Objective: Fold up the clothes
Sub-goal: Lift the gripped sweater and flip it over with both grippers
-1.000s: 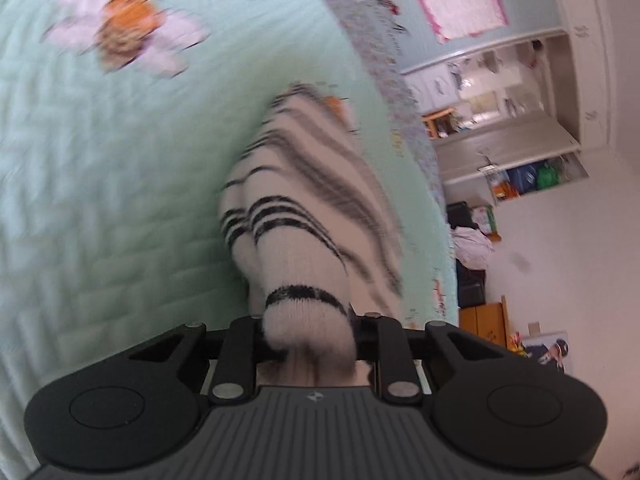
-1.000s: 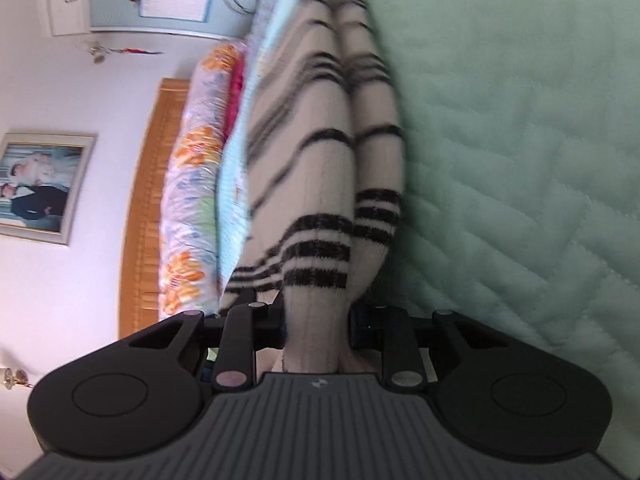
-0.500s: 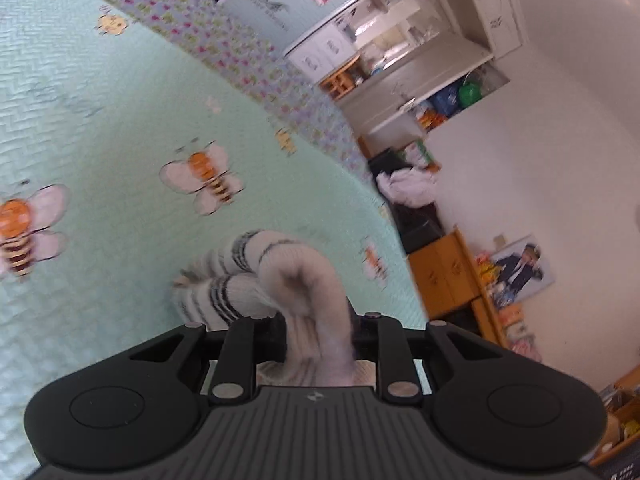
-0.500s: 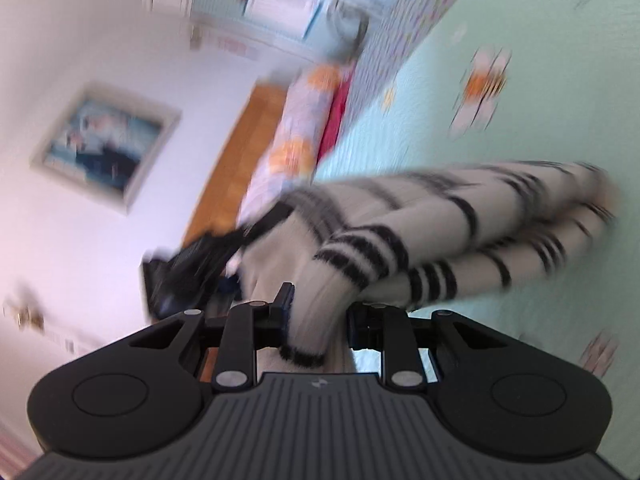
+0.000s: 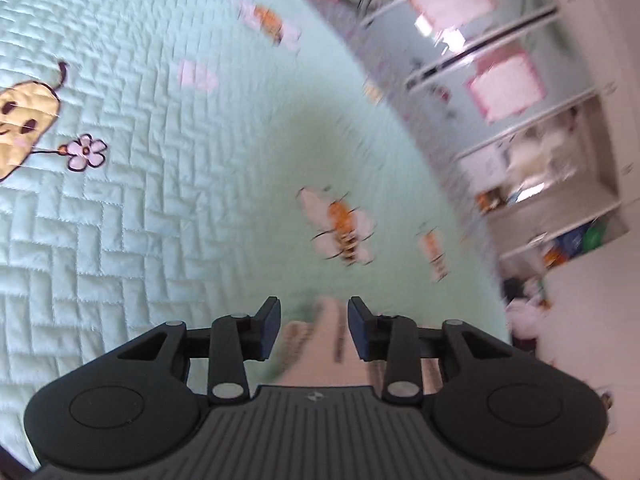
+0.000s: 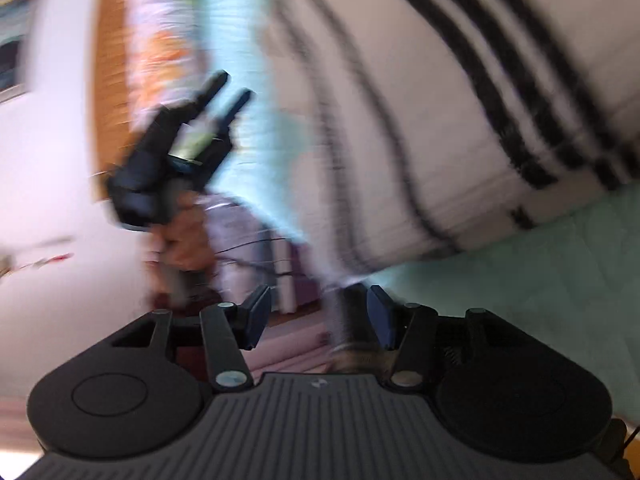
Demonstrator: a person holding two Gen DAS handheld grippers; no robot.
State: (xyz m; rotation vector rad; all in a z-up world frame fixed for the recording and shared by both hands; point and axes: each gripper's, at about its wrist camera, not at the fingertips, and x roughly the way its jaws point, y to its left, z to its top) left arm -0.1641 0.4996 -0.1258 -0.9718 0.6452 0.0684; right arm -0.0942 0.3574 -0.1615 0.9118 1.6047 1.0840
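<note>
The white sweater with black stripes [image 6: 440, 100] lies on the mint quilted bedspread [image 6: 540, 280], filling the upper right of the blurred right wrist view. My right gripper [image 6: 316, 308] is opening just off the sweater's near edge, and its pads press on nothing. My left gripper [image 6: 234, 88] shows at the left of that view, held up in a hand [image 6: 184, 240], fingers apart and empty. In the left wrist view the left gripper [image 5: 314, 316] is opening over the bedspread [image 5: 160, 200]. No sweater is in that view.
Bee prints [image 5: 340, 228] and a flower print [image 5: 86, 152] dot the bedspread. Shelves and cupboards [image 5: 540, 160] stand beyond the bed's edge. A wooden headboard [image 6: 112, 80] and a floral pillow [image 6: 168, 40] lie behind the left gripper.
Both grippers were shut on the striped sweater and have let go of it. The sweater has dropped onto the bed, and both hands have swung away from it.
</note>
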